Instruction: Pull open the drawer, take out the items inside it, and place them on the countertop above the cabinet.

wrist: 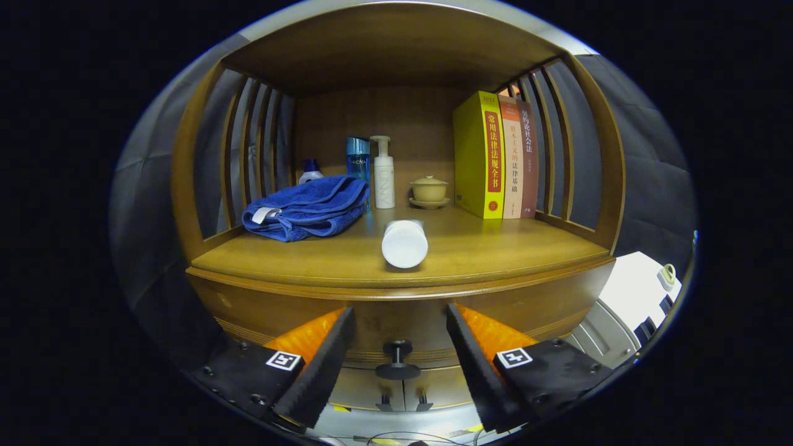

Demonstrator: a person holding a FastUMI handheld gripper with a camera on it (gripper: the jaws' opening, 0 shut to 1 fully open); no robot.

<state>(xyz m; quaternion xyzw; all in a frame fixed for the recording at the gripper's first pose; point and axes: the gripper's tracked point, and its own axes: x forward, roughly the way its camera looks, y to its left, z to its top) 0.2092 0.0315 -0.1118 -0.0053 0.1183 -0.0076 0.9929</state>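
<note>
My gripper (399, 322) is open, its two fingers spread wide in front of the wooden cabinet. Between them, a little lower down, I see the dark round knob (397, 359) of the drawer (403, 322), whose front is flush with the cabinet. Nothing touches the fingers. Above the drawer runs the wooden countertop (495, 248). On it lies a white cylinder-shaped bottle (404, 243) on its side, end towards me, near the front edge. A folded blue towel (306, 207) rests to its left.
At the back of the countertop stand a blue bottle (358, 160), a white pump bottle (383, 173), a small lidded cup on a saucer (429, 191) and three upright books (492, 155). Slatted wooden sides close in the shelf. A white appliance (638, 297) sits to the right.
</note>
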